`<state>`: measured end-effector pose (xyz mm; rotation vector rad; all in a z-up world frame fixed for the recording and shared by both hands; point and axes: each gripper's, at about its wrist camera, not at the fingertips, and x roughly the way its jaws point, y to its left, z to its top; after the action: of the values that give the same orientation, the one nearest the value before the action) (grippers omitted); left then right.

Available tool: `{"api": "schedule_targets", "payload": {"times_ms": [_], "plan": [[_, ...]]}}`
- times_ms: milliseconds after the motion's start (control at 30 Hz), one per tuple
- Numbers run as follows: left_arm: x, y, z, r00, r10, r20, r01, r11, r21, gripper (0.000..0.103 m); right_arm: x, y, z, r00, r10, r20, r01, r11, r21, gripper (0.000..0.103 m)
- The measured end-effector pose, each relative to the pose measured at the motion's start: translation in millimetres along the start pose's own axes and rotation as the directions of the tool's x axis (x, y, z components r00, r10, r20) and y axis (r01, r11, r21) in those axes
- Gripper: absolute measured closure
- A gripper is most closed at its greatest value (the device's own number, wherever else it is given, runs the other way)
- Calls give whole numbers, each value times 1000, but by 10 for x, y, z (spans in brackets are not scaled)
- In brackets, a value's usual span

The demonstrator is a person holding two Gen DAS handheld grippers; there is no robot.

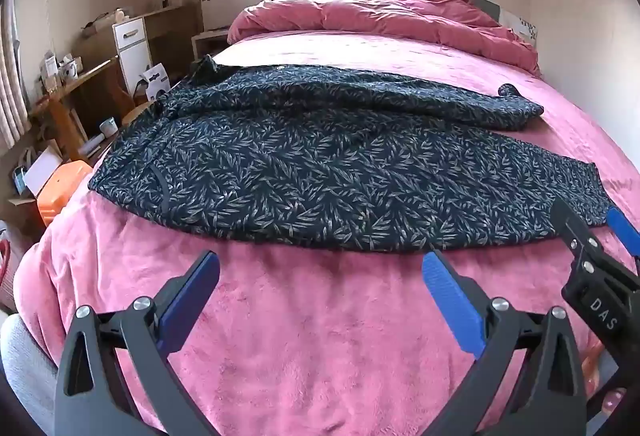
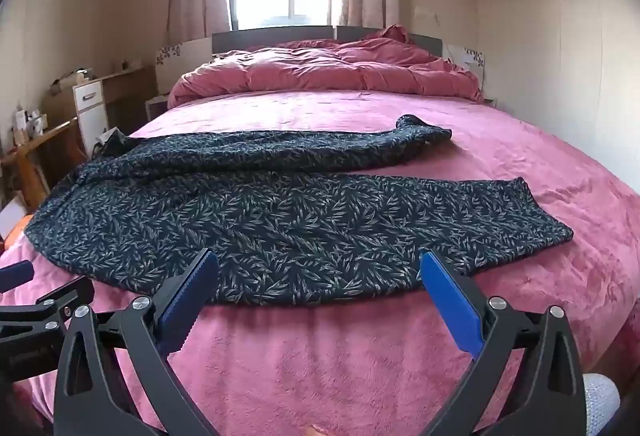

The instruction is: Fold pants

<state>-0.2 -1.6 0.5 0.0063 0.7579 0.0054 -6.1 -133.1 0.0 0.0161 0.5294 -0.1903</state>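
Dark navy pants (image 1: 300,176) with a pale leaf print lie spread across the pink bed blanket (image 1: 320,336). The waist is at the left, and the two legs run to the right, slightly apart. My left gripper (image 1: 320,260) is open just short of the pants' near edge, nothing between its blue pads. In the right wrist view, the pants (image 2: 280,220) fill the middle. My right gripper (image 2: 319,256) stands open over the near edge of the near leg, holding nothing. It also shows in the left wrist view as the right gripper (image 1: 588,212), by the near leg's cuff.
A rumpled pink duvet (image 1: 380,16) is bunched at the head of the bed under a window. Left of the bed stand a cluttered wooden desk (image 1: 80,84), a white cabinet (image 1: 134,48) and an orange box (image 1: 60,192). A plain wall (image 2: 560,56) runs along the right side.
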Motion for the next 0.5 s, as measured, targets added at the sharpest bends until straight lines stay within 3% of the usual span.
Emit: {"api": "schedule_targets", "payload": {"times_ms": [500], "plan": [[-9, 61, 40, 1000, 4, -5, -4, 1000, -21, 2, 17, -36, -4, 1000, 12, -11, -11, 1000, 29, 3]]}}
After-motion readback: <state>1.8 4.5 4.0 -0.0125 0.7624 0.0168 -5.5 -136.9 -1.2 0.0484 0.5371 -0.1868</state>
